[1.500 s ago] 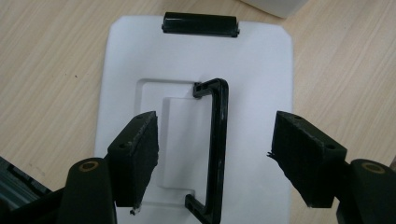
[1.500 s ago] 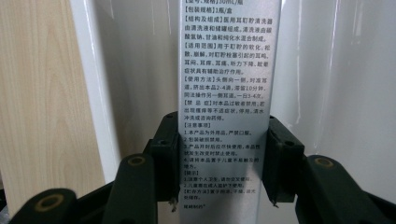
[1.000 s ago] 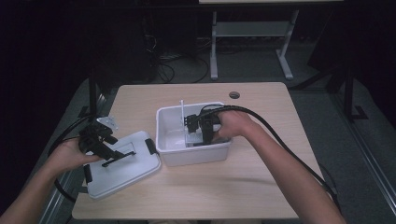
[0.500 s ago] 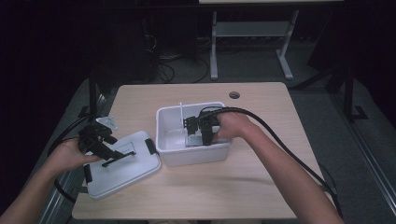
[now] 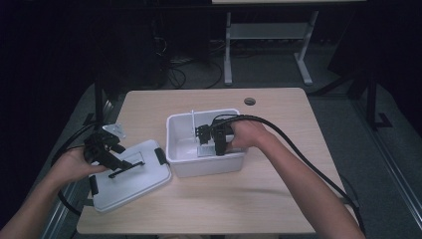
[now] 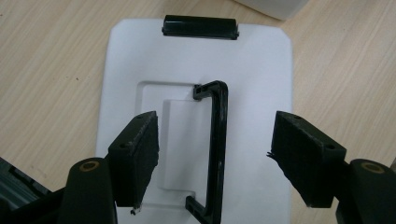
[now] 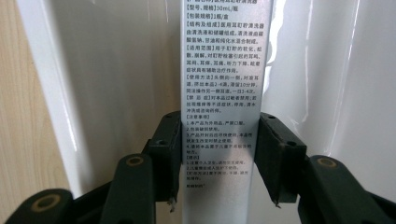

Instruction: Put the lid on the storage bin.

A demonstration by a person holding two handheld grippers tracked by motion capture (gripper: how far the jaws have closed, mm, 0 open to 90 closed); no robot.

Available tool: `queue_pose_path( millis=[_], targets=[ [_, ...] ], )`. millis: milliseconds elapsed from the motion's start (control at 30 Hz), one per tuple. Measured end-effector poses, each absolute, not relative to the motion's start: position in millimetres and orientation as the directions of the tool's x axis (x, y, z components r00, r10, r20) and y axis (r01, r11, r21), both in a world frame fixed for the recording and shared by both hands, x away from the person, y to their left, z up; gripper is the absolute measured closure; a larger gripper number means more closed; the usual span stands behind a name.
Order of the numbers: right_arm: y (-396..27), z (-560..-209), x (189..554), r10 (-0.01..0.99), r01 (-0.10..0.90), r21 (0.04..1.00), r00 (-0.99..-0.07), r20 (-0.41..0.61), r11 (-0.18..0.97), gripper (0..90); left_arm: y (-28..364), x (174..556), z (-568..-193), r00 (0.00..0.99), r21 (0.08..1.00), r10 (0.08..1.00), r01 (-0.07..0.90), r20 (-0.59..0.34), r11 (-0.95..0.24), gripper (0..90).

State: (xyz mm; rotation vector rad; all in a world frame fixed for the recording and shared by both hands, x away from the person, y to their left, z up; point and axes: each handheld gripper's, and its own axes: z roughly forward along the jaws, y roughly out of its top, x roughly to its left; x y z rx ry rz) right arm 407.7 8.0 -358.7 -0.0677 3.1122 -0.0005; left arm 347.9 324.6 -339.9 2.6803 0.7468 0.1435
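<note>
Both hands kept still: right gripper (image 7: 215,158) clamps the printed carton (image 7: 219,93) (inside the tub (image 5: 209,167)); left gripper (image 6: 215,154) gapes over the lid handle (image 6: 215,140).

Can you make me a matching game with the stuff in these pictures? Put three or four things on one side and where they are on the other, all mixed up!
Things:
1. lid
2. printed carton
3. white bin
4. left gripper

Places or states:
A. between the right gripper pads
B. flat on the table, beside the bin
C. jaws open over the black handle
D. mid-table, its lid off

Pairs: 1-B, 2-A, 3-D, 4-C
</note>
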Motion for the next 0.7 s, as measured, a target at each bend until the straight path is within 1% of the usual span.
queue_pose_path(
  millis=[467,700],
  targets=[
    [5.3,-355.3,406.6,-0.036,-0.036,0.009,-0.999,-0.030,0.999,49.2,322.5,348.2,-339.3,0.857,0.356,0.515,0.480,0.003,-0.801,31.4],
    [2.0,-348.0,407.3,-0.013,-0.014,0.029,-0.999,-0.030,0.999,48.3,320.9,348.7,-339.2,0.859,0.356,0.512,0.478,0.002,-0.803,31.4]
  ],
)
